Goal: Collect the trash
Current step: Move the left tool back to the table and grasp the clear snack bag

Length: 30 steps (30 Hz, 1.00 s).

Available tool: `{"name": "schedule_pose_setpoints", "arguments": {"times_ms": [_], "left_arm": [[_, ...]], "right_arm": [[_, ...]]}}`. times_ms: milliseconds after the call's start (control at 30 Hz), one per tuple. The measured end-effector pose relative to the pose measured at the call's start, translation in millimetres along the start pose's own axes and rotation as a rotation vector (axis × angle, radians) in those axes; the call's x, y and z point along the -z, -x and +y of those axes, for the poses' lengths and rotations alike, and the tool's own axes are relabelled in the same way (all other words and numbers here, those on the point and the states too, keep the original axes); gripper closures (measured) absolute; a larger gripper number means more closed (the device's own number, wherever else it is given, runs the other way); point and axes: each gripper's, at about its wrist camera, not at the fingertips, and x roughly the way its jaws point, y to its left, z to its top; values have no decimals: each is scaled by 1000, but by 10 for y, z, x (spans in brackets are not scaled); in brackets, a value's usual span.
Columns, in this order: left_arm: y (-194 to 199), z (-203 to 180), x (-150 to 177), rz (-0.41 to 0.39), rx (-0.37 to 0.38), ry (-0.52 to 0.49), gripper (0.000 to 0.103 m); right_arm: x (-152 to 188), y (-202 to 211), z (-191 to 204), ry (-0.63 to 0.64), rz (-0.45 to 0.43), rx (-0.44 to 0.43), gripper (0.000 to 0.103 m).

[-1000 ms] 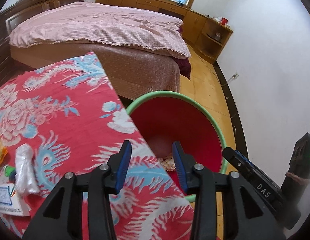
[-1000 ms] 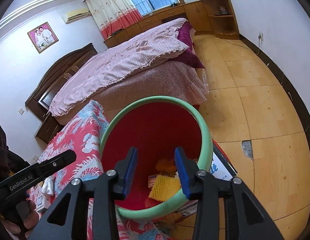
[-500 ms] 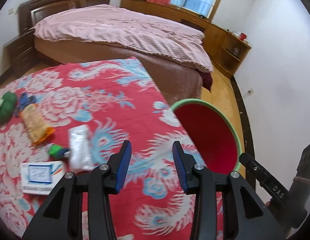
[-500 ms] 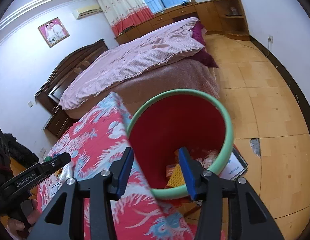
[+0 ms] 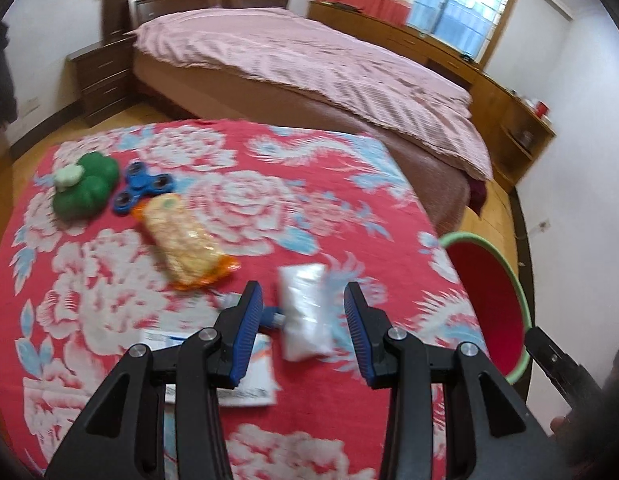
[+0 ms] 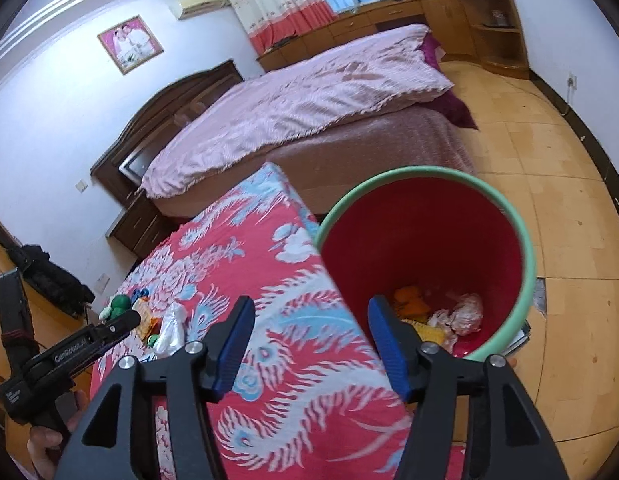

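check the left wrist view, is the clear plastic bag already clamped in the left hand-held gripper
No, the clear plastic bag lies flat on the red floral cloth, and the left hand-held gripper hovers open above it, with gaps on both sides.

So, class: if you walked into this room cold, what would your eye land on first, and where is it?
First the bright red cloth with white and blue flowers spread over the table, strewn with a clear plastic bag, an orange-edged snack packet and a blue fidget spinner. Next the red bin with a green rim at the table's edge, trash already at its bottom. Behind stands the pink-covered bed.
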Motion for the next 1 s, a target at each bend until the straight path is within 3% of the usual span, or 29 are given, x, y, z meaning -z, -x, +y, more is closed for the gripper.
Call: {"name": "schedule_pose_setpoints", "arguments": {"times_ms": [300, 567, 767, 933, 1000], "left_arm": [[-276, 565, -207, 16, -106, 124, 61], [-534, 752, -318, 36, -149, 152, 58], [-664, 831, -318, 51, -117, 194, 55], [-729, 771, -336, 42, -128, 160, 55], [-733, 747, -340, 33, -131, 145, 63]], "right_arm": [[-12, -293, 206, 42, 39, 4, 40], [-30, -531, 202, 35, 74, 14, 40], [-32, -641, 212, 43, 91, 7, 40], [-4, -685, 207, 41, 106, 7, 40], [4, -683, 208, 43, 108, 8, 40]]}}
